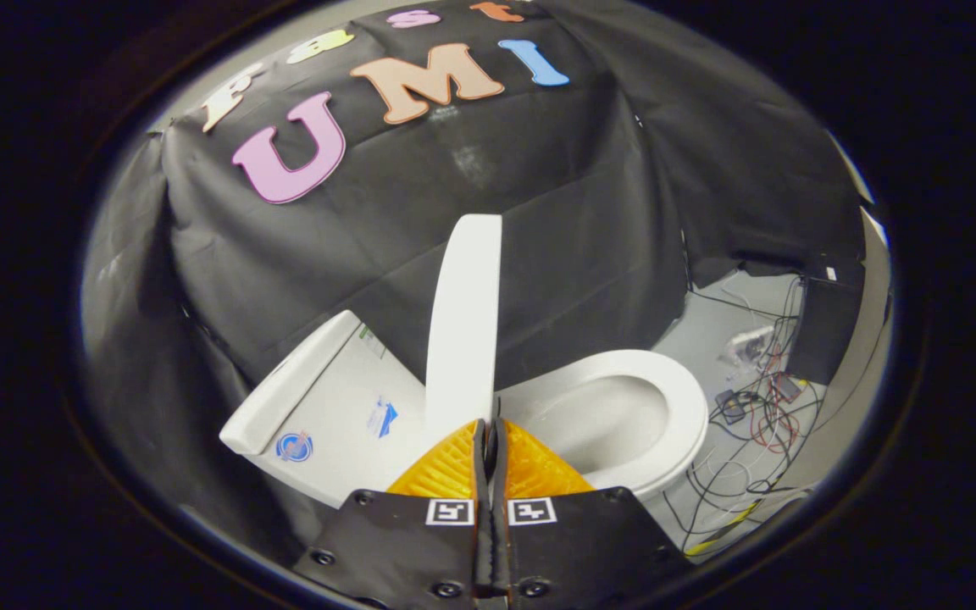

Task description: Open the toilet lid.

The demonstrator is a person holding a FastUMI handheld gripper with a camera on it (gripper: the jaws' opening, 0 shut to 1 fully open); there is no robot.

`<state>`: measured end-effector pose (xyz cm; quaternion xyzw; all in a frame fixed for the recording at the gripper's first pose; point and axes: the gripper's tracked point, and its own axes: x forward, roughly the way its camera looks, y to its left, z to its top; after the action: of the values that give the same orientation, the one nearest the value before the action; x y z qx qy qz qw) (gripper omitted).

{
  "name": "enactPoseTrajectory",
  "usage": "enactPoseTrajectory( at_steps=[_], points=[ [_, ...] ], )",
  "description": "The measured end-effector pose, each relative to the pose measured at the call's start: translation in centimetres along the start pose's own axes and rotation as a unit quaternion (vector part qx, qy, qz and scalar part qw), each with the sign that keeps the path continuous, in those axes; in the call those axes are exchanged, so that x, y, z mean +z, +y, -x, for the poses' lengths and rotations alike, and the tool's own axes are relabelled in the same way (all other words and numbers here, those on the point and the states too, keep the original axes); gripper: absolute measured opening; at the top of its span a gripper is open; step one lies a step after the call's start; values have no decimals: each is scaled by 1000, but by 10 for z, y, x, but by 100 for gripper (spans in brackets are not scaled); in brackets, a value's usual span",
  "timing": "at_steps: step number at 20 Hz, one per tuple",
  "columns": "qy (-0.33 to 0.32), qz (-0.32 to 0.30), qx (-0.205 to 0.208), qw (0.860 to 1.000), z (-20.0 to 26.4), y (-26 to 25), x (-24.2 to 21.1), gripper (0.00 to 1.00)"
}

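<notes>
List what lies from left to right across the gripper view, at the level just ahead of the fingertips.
Toilet tank → raised toilet lid, standing upright just ahead of the shut gripper → toilet seat around the open bowl → tangle of cables on the floor.

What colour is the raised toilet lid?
White: the lid stands upright just ahead of the closed gripper, clearest in the gripper view.

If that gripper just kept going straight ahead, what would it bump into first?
The raised lid: it stands edge-on right at the tips of the gripper, whose fingers look closed together. Whether they already touch it is hard to tell. Beyond it hangs the black cloth.
</notes>
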<state>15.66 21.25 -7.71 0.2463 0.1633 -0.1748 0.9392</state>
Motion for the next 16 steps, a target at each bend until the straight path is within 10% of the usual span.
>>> enactPoseTrajectory(
  at_steps=[16],
  points=[
    [-15, 65, 33, 997, -7, 71, 1, 1]
  ],
)
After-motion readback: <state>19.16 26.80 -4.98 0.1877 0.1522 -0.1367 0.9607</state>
